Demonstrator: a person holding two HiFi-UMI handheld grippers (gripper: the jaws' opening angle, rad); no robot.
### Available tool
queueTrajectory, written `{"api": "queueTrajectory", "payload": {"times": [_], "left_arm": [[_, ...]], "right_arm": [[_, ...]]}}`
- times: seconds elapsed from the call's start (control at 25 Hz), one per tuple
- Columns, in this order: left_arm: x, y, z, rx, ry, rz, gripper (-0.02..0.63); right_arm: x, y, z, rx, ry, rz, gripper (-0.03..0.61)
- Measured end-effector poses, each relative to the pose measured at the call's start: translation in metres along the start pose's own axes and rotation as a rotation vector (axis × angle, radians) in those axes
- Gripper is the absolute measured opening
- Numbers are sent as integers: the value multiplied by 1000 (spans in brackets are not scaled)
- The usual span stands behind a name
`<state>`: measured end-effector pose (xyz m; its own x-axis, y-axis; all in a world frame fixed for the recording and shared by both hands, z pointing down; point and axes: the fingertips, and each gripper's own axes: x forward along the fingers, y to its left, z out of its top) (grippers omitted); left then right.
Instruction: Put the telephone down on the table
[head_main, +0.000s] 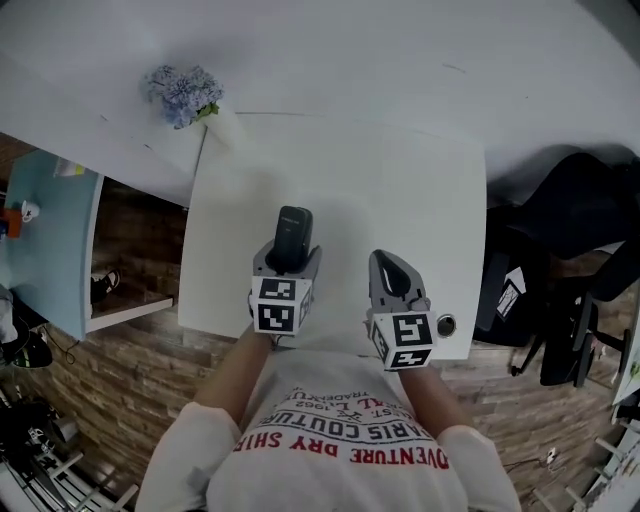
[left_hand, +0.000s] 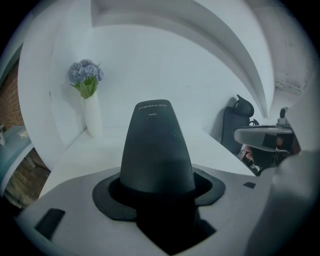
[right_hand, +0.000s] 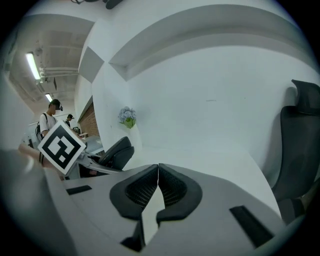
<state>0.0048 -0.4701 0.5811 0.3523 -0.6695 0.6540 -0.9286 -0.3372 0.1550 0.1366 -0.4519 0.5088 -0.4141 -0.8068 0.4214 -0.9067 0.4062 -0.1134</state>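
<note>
Left gripper (head_main: 287, 265) clamped on dark telephone (head_main: 294, 232) over white table (head_main: 400, 180), right gripper (head_main: 392, 280) pinched together, empty — telephone's small printed label showing only in left gripper view, flowers (left_hand: 86, 77) behind.

The table (head_main: 400, 200) lies open across its middle; a flower vase (head_main: 185, 95) occupies its far-left corner, a chair (head_main: 570, 230) flanks its right.
</note>
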Motion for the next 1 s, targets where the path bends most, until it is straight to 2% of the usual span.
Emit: {"api": "queueTrajectory", "payload": {"times": [0.2,0.52,0.68,0.84,1.0], "left_arm": [[45,26,-12,-42,87,20,297],[98,42,-23,-13,188,41,297],[114,43,-28,-9,231,30,297],[119,40,-29,24,260,18,298],[123,34,-34,96,302,26,298]], "right_arm": [[31,-4,-8,14,37,-3,25],[65,-12,-14,29,76,-21,25],[74,-16,-9,29,63,-27,25],[78,-16,-6,31,64,-26,25],[79,-12,-6,23,67,-13,25]]}}
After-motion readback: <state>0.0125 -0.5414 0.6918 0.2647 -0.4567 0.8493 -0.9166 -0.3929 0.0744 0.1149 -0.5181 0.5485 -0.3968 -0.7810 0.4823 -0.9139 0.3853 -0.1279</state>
